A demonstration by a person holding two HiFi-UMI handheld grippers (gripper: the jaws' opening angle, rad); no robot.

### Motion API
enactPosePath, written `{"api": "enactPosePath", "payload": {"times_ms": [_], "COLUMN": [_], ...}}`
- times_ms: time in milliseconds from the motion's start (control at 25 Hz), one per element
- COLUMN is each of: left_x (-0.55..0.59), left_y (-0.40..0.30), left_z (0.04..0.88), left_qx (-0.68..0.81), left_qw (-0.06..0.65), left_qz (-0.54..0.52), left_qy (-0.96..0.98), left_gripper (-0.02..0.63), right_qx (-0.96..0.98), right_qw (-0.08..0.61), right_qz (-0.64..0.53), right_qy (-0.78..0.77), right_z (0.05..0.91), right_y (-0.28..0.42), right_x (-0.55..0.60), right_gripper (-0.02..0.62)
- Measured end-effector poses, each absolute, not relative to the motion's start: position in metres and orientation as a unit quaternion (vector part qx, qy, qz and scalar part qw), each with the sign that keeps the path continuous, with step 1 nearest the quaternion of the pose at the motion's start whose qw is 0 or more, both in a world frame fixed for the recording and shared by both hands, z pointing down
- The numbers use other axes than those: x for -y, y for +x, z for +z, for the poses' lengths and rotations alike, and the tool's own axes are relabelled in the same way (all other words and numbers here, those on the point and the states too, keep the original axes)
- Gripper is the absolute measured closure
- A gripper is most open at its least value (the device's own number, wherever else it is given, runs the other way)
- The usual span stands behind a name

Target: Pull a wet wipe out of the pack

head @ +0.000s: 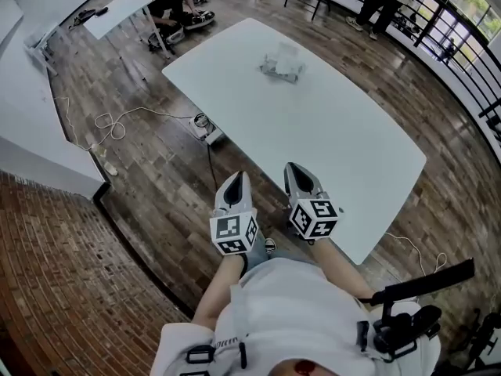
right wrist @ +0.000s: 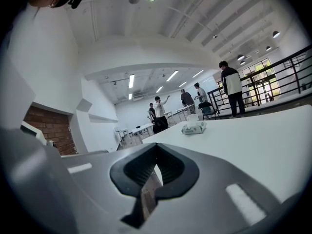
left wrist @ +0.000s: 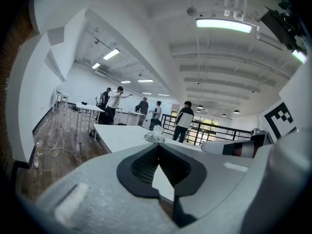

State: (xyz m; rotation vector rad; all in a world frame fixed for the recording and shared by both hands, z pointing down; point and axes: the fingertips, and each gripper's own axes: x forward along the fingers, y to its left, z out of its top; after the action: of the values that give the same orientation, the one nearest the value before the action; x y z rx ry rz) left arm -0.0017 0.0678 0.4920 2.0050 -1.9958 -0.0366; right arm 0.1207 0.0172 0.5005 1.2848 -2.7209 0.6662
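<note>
My left gripper (head: 235, 185) and right gripper (head: 298, 175) are both empty with jaws together, at the near table (head: 344, 151) edge. The wet wipe pack (head: 282, 66) is well apart, toward the far end, with a wipe poking up.

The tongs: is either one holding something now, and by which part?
Nothing is held. Left tongs and right tongs are both shut and empty; the wipe pack lies untouched, far across the white table.
</note>
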Motion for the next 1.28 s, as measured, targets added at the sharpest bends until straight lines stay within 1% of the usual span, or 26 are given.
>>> {"api": "enactPosePath", "payload": {"times_ms": [360,800,1280], "left_x": [-0.019,0.070,0.126], "left_y": [-0.037,-0.077,-0.121], "left_z": [0.499,0.505,0.507], "left_qx": [0.686,0.650,0.628], "left_qw": [0.156,0.166,0.166], "left_qz": [-0.011,-0.006,-0.007], "left_qy": [0.710,0.742,0.760], "left_gripper": [0.604,0.604,0.604], "right_qx": [0.874,0.857,0.847], "right_qw": [0.037,0.039,0.039], "right_qz": [0.219,0.211,0.203], "right_qy": [0.433,0.469,0.489], "right_z": [0.512,0.512,0.512], "right_y": [0.089,0.045,-0.003], "right_x": [0.024,0.107,0.167], "right_gripper": [0.591,0.591,0.591]}}
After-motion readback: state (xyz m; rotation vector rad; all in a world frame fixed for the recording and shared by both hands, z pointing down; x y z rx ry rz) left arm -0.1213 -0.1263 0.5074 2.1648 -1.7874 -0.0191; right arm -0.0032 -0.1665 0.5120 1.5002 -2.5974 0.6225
